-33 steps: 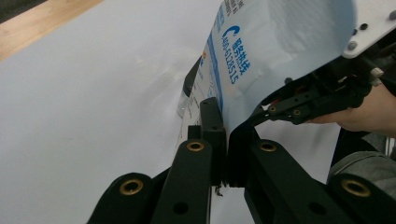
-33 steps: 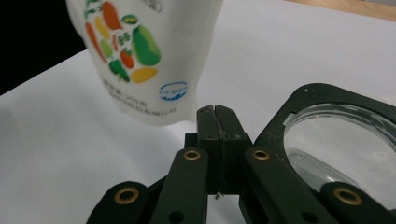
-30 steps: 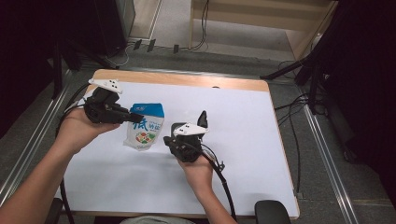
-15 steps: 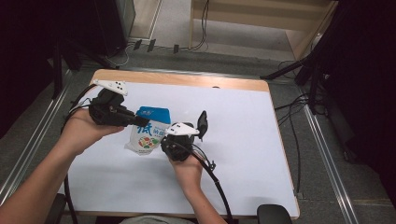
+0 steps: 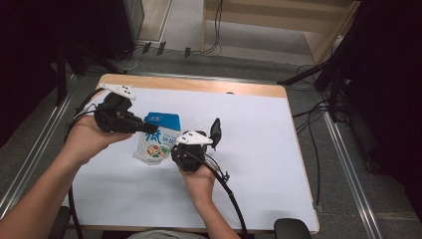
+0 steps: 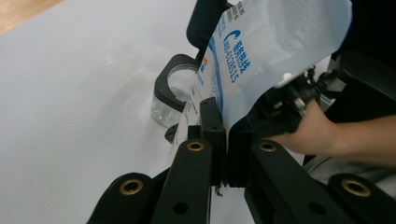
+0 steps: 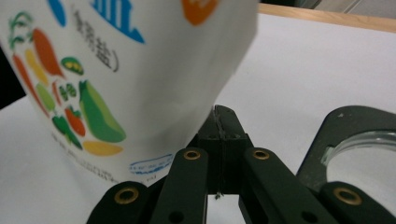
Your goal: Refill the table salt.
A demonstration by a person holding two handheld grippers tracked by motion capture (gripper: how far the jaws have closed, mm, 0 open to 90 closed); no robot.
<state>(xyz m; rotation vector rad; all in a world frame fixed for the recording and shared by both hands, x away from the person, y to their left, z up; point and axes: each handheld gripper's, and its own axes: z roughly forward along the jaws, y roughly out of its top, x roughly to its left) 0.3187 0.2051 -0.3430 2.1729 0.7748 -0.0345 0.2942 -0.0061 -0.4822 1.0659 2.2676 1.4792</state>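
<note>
Pouch (image 5: 155,139) now lifted off the table (image 5: 259,149), both hand-held grippers, left (image 5: 148,128) and right (image 5: 175,152), clamped on its edges.

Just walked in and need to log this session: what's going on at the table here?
A person works over a white table with a gripper in each hand. The left gripper and the right gripper are both clamped on edges of a white and blue pouch printed with vegetables, holding it up between them. A black holder with a clear cup sits nearby.

White table (image 5: 259,149), grey floor (image 5: 189,25), wooden furniture (image 5: 278,20)
</note>
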